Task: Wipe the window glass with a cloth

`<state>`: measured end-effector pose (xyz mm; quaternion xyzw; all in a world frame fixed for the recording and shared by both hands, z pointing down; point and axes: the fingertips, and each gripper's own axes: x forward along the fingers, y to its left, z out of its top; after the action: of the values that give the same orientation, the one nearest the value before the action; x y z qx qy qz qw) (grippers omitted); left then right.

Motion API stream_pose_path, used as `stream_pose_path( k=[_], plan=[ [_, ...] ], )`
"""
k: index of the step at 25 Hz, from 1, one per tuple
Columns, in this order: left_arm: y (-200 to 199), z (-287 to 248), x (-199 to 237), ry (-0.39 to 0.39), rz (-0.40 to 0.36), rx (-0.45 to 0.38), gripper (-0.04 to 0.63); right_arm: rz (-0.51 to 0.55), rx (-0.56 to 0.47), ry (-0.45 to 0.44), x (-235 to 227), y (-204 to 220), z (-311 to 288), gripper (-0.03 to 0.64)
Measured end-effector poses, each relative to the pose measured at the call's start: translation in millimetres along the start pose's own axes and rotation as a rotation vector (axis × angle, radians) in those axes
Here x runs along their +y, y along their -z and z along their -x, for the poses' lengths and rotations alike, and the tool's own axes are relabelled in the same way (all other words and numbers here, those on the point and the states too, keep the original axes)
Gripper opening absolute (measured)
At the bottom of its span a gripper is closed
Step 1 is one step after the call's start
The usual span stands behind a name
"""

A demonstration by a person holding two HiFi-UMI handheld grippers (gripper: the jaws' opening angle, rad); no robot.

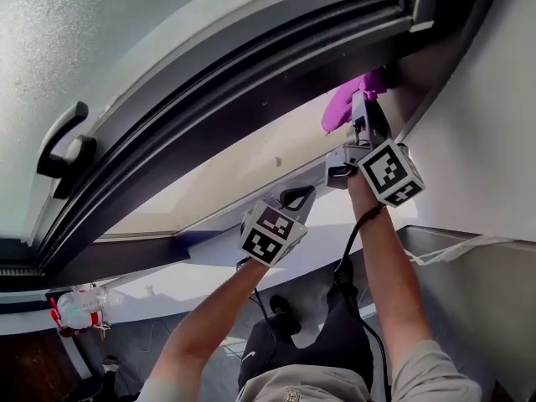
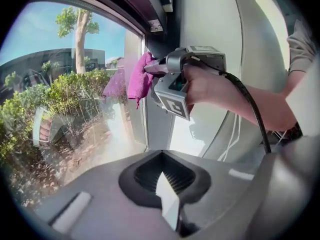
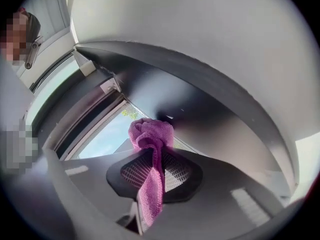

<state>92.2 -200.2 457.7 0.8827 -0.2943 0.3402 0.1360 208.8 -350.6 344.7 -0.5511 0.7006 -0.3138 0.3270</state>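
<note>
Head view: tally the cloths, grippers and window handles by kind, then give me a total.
Cloths: 1, the purple cloth, pinched in the claw of the right gripper
Grippers: 2, that one and the left gripper, its claw shut on nothing
Window handles: 1, the dark window handle
Total: 4

We count 2 grippers: left gripper (image 1: 296, 196) and right gripper (image 1: 366, 99). 2 marker cubes (image 1: 272, 231) (image 1: 391, 172), one per gripper. 1 purple cloth (image 1: 342, 107). 1 window handle (image 1: 62, 146). 2 forearms (image 1: 394, 266) (image 1: 209, 325). 1 tree (image 2: 80, 29) outside.
</note>
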Motion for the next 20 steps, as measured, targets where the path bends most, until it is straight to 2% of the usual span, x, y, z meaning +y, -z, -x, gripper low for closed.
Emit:
stream_pose_path(
  k=[3,5,7,12,16,20],
  plan=[
    [18,-14,4,0.002,0.017,0.023,0.0,0.014,0.018,0.031,-31,22,3,0.075],
    [32,-23,5,0.004,0.033,0.037,0.0,0.091,0.046,0.053,-50,36,5,0.075],
    [45,-33,5,0.004,0.048,0.045,0.0,0.121,0.083,0.087,-77,56,10,0.075],
    [69,-66,10,-0.001,0.073,0.033,0.0,0.02,0.148,0.2,-167,121,23,0.075],
    [76,-86,7,0.007,0.069,0.016,0.0,-0.054,0.228,0.323,-233,176,36,0.075],
    [89,-98,6,0.008,0.078,0.019,0.0,-0.064,0.296,0.427,-284,214,44,0.075]
  ],
)
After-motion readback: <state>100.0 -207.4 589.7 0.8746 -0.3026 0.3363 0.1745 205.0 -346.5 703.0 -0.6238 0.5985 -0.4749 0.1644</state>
